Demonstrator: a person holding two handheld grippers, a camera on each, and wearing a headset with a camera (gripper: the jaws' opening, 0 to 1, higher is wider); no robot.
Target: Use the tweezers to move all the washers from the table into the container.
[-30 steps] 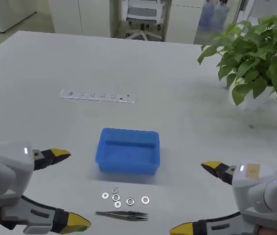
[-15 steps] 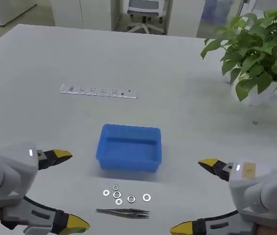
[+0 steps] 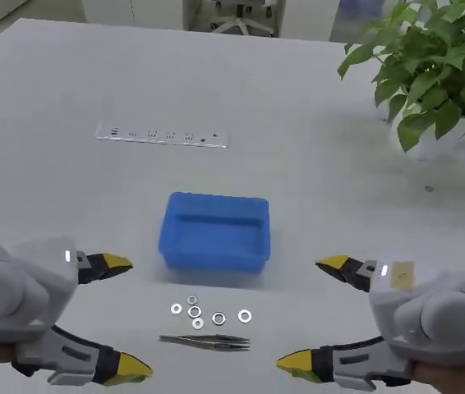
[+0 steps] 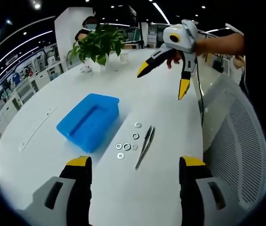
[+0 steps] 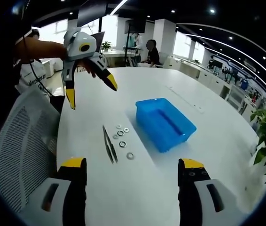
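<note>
Blue rectangular plastic bin (image 3: 214, 231): bare floor showing. Flat metal ring washers (image 3: 208, 313), thin steel tweezers (image 3: 205, 340) on white tabletop (image 3: 52, 197), your side of bin. Your left claw (image 3: 138, 315), right claw (image 3: 300, 312): both spread.

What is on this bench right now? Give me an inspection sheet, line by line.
Surface: white table, flat and pale.
Job's things: blue container, empty; washers loose on the table in front of it; tweezers lying flat just nearer, untouched.
Clutter: power strip beyond the container.
Grippers: left gripper and right gripper above the table, tongs open, holding nothing.
Cables: thin dark cable hanging from the right gripper.
Surroundings: potted plant at the far right; mesh chair beside the table.
</note>
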